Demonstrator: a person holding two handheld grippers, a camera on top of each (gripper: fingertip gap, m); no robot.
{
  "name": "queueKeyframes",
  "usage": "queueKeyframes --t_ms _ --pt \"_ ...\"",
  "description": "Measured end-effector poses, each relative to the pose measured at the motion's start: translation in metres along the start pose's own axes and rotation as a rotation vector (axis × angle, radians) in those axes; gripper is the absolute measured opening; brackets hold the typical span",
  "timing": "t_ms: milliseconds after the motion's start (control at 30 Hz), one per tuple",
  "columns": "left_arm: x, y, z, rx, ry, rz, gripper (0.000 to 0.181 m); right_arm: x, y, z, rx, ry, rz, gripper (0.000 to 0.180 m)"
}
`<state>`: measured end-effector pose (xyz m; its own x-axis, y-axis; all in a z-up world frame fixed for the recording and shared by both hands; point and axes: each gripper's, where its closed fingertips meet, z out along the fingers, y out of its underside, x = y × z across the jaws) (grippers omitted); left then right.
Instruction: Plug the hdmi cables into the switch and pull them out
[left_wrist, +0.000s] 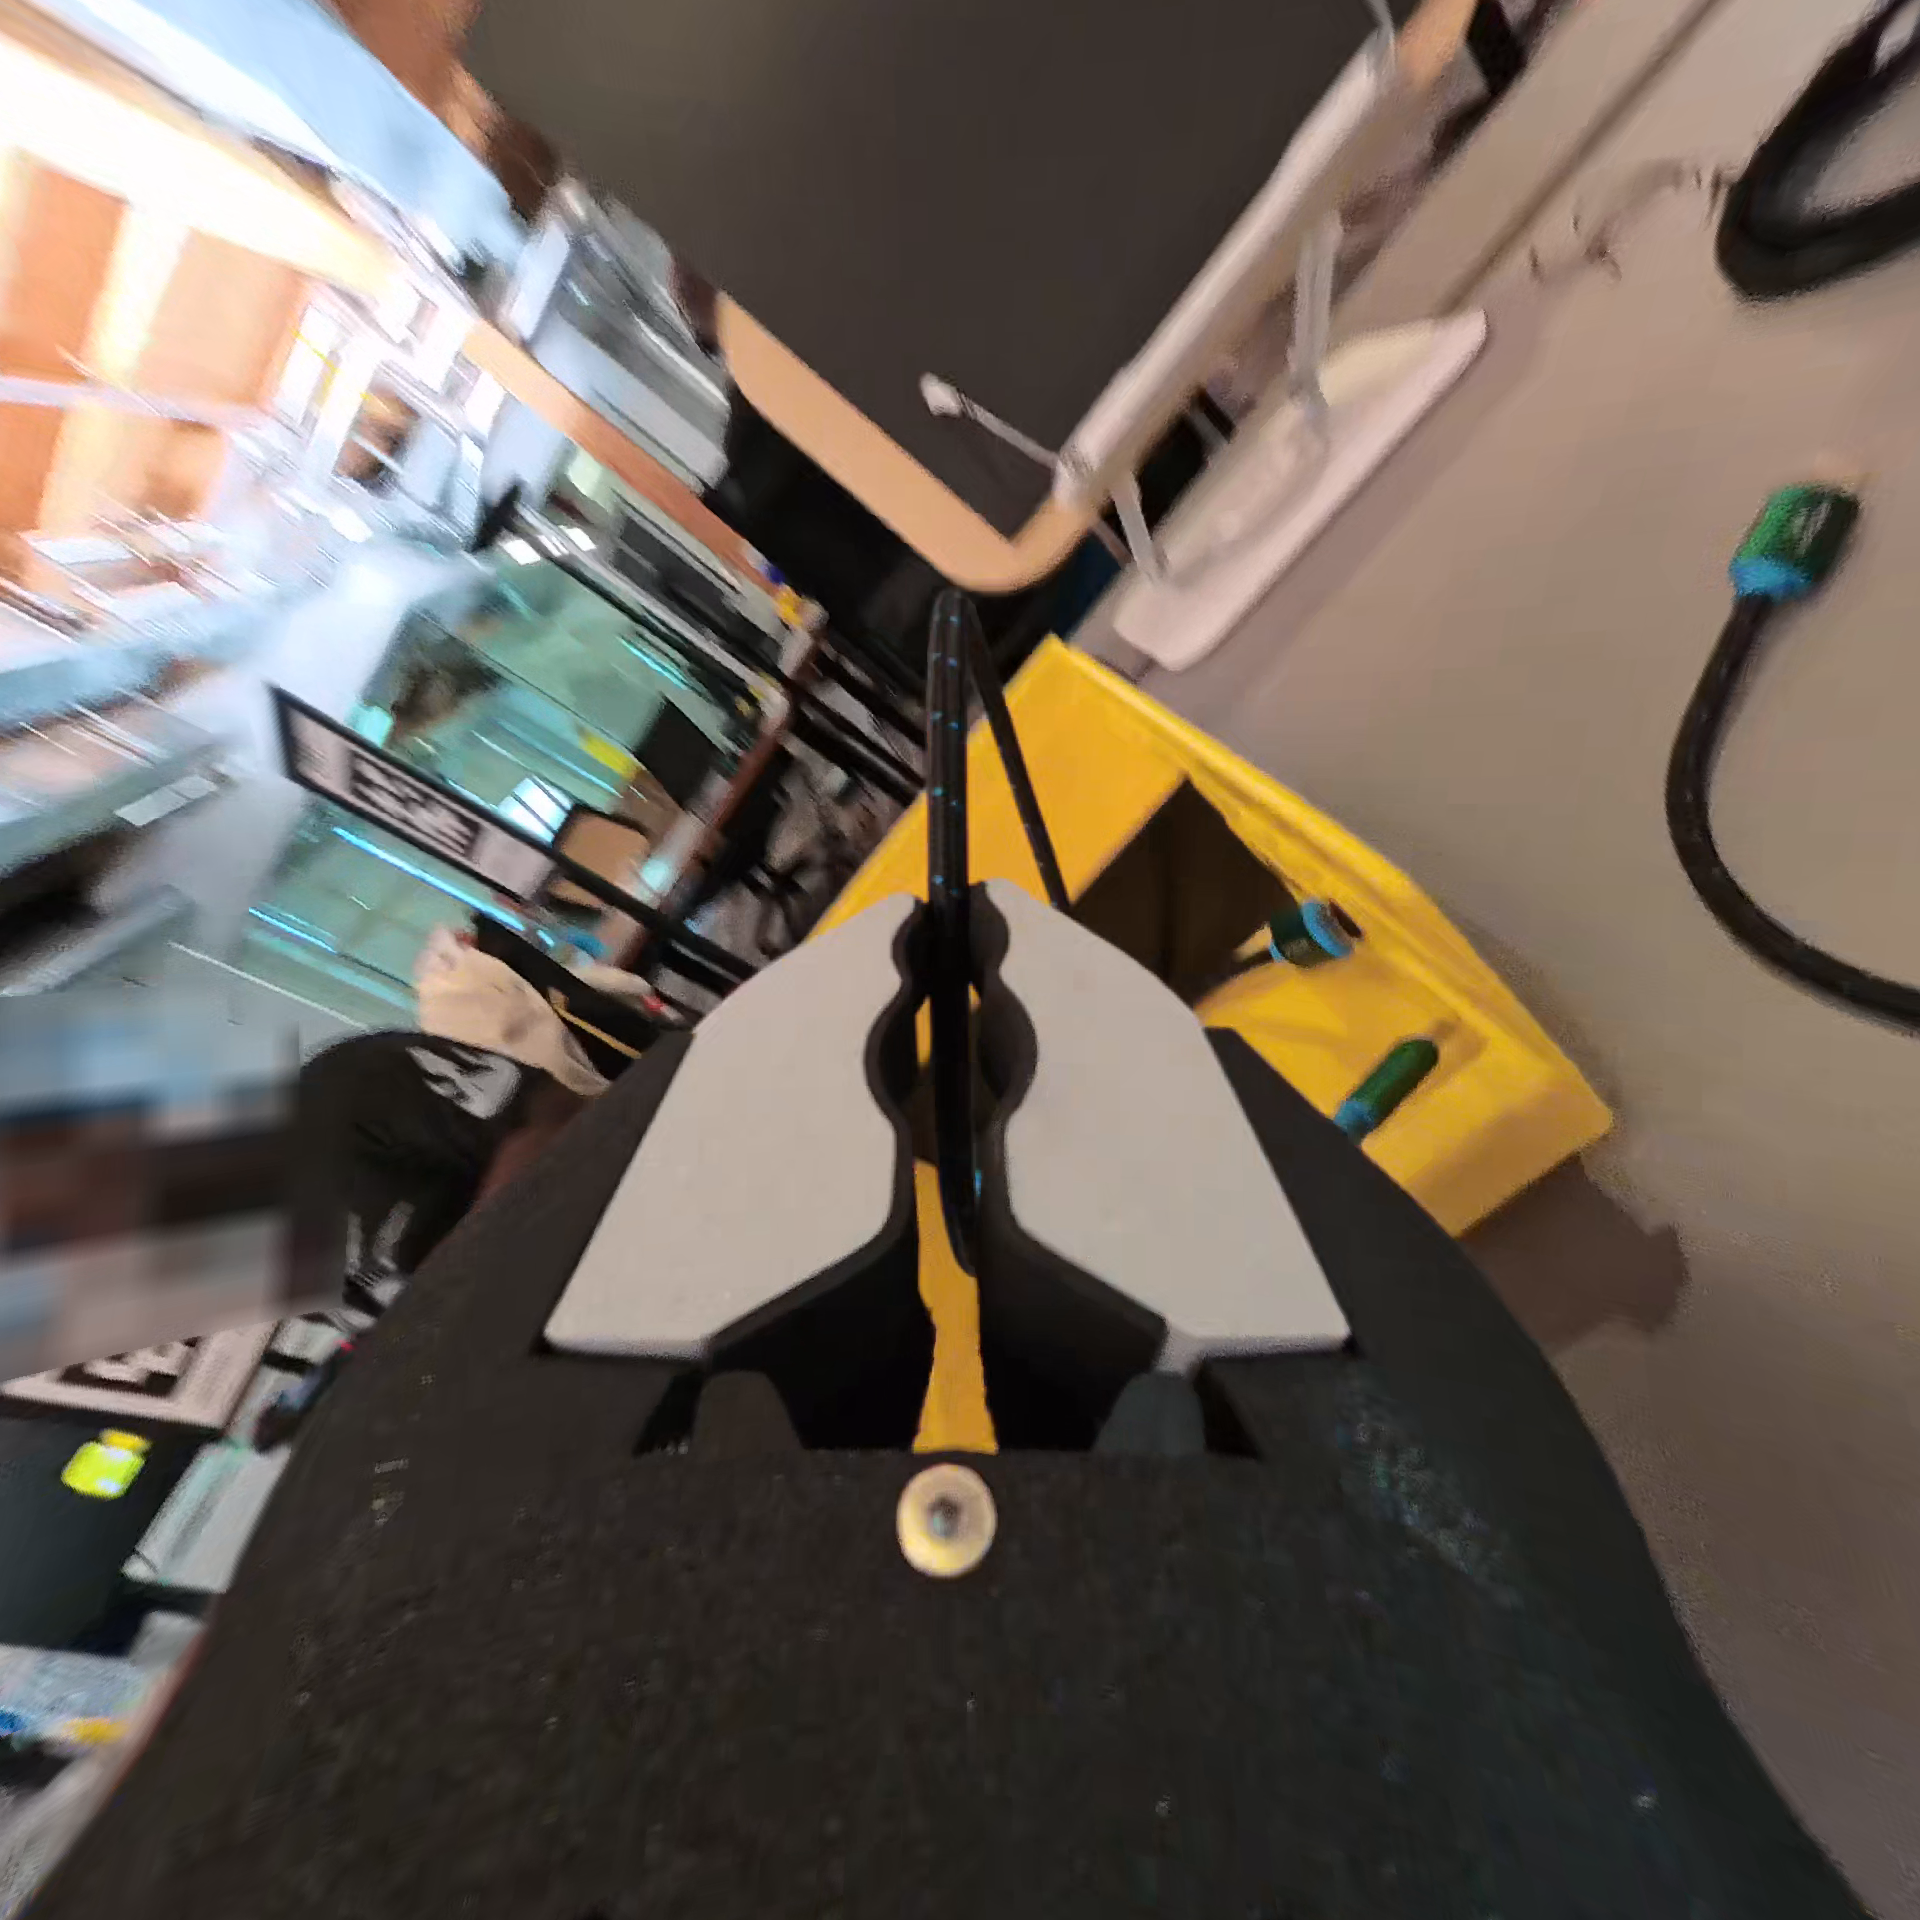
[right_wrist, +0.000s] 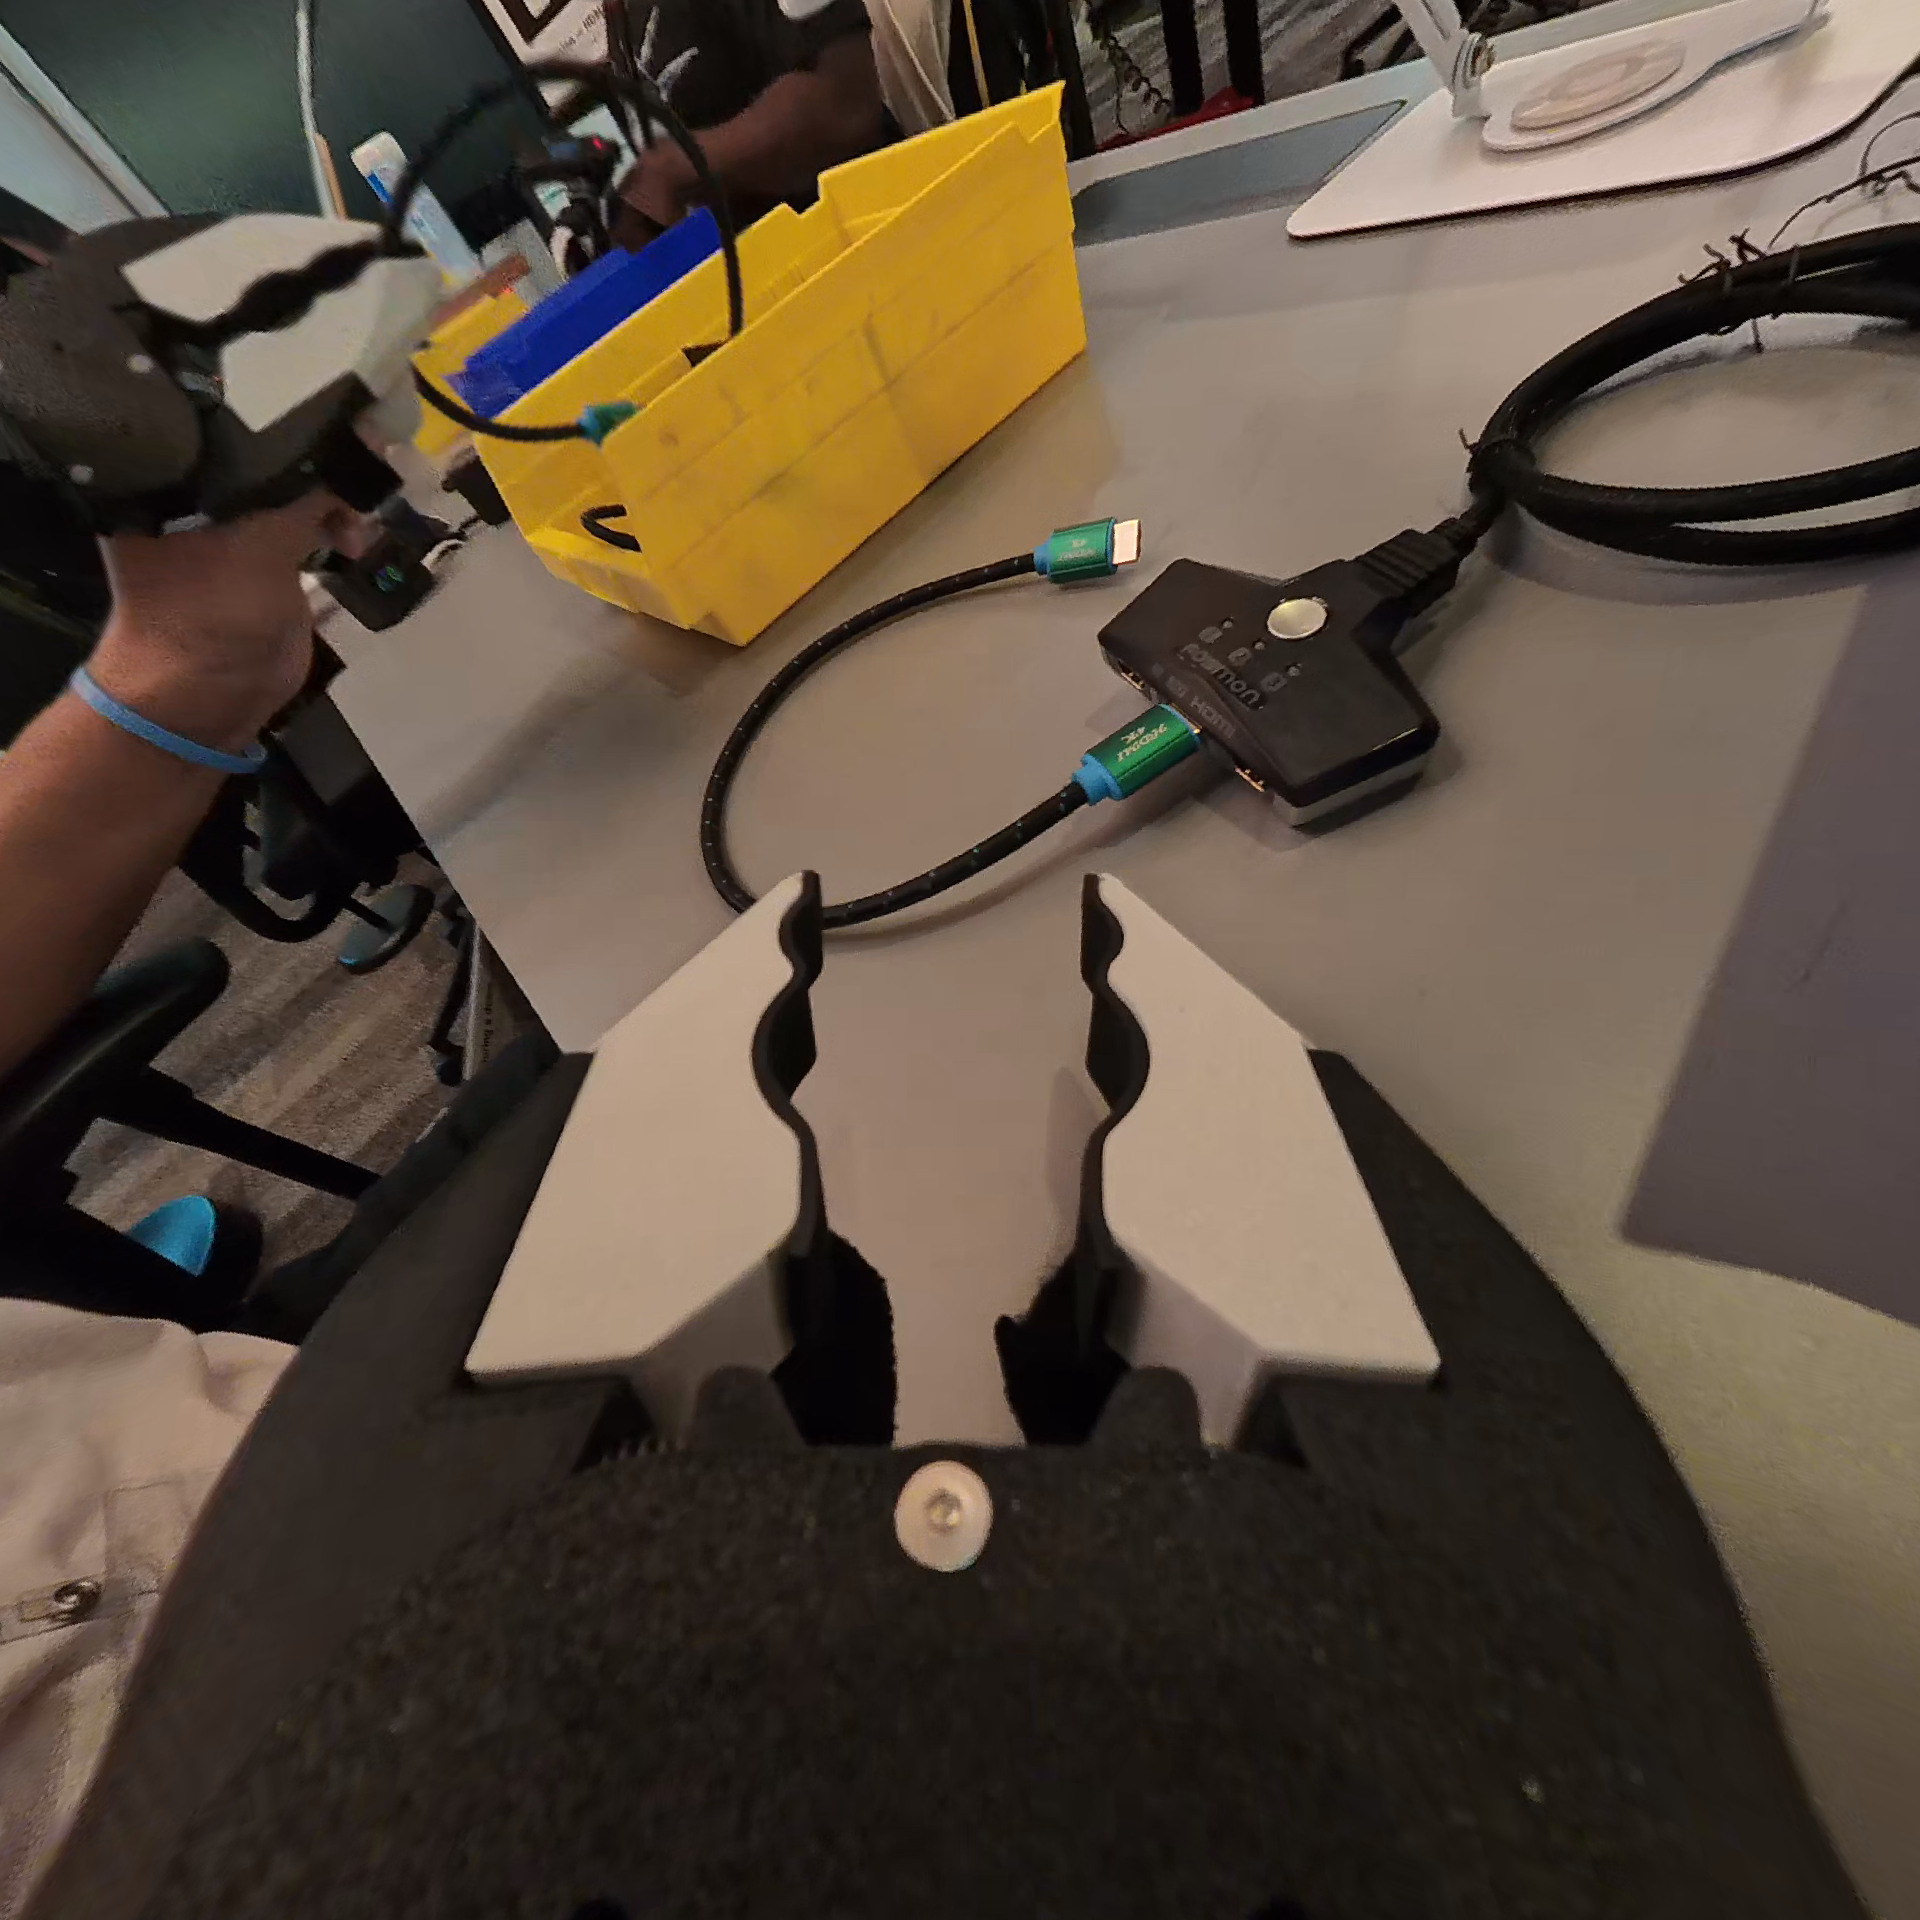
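My left gripper (left_wrist: 951, 894) is shut on a black braided HDMI cable (left_wrist: 948, 748) that loops up from the jaws, above the yellow bin (left_wrist: 1455, 1039). From the right wrist view, the left gripper (right_wrist: 400, 270) holds that cable (right_wrist: 727, 208) over the bin (right_wrist: 831, 416), with one green plug (right_wrist: 603, 419) at the bin's edge. The black HDMI switch (right_wrist: 1278, 686) lies on the grey table. A second short cable (right_wrist: 748, 748) has one green plug (right_wrist: 1138, 748) in a front port of the switch and its other plug (right_wrist: 1091, 549) free. My right gripper (right_wrist: 945, 894) is open and empty, just behind this cable.
The switch's thick black lead (right_wrist: 1714, 416) coils at the right. A white stand base (right_wrist: 1558, 135) sits at the back right. A blue bin (right_wrist: 592, 322) stands behind the yellow one. Two green plugs (left_wrist: 1309, 930) lie in the yellow bin. A darker mat (right_wrist: 1787, 987) lies at the right. Some 35 cm of space lies between my two pairs of fingers. About 9 cm separates my right fingertips from the black HDMI switch (right_wrist: 1278, 686).
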<state>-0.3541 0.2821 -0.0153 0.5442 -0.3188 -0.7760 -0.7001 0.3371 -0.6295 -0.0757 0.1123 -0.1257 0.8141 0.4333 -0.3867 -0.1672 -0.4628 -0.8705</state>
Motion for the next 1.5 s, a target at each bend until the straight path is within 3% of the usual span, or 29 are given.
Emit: queueKeyframes --t_ms 133,267,433,667,733,800,967,1067,1200,1267,1400,1500 --pt "0.020 -0.075 -0.049 0.301 0.020 0.080 0.006 -0.008 -0.008 -0.003 0.047 -0.063 0.043 0.050" --pt "0.097 -0.118 -0.096 0.484 0.264 0.043 0.006 -0.002 -0.019 -0.010 0.095 -0.049 0.040 0.049" --pt "0.193 -0.095 -0.112 0.434 0.620 0.111 0.006 0.006 -0.023 -0.015 0.115 -0.043 0.074 0.049" --pt "0.232 -0.066 -0.124 0.195 0.992 -0.107 0.011 0.004 -0.012 -0.008 0.056 -0.038 0.053 0.049" --pt "0.234 -0.069 -0.135 0.169 1.131 -0.240 0.027 0.002 -0.009 -0.006 0.044 -0.042 0.052 0.049" --pt "0.226 -0.072 -0.135 0.153 1.187 -0.367 0.030 0.001 -0.008 -0.005 0.038 -0.051 0.063 0.049" --pt "0.199 -0.059 -0.096 0.039 1.057 -0.601 0.036 0.000 -0.006 -0.003 0.029 -0.054 0.058 0.049" --pt "0.207 -0.031 -0.069 -0.160 0.902 -0.545 0.032 -0.003 -0.003 0.001 0.013 -0.066 0.055 0.049" --pt "0.228 -0.004 -0.060 -0.364 0.837 -0.384 0.029 -0.009 0.002 0.005 -0.010 -0.075 0.040 0.049" --pt "0.229 -0.003 -0.059 -0.379 0.820 -0.351 0.013 -0.010 0.004 0.006 -0.019 -0.072 0.026 0.049" --pt "0.221 0.001 -0.054 -0.409 0.778 -0.288 0.008 -0.011 0.005 0.007 -0.027 -0.072 0.016 0.049" --pt "0.174 -0.003 -0.038 -0.339 0.590 -0.314 0.006 -0.013 0.005 0.008 -0.026 -0.079 0.018 0.049"
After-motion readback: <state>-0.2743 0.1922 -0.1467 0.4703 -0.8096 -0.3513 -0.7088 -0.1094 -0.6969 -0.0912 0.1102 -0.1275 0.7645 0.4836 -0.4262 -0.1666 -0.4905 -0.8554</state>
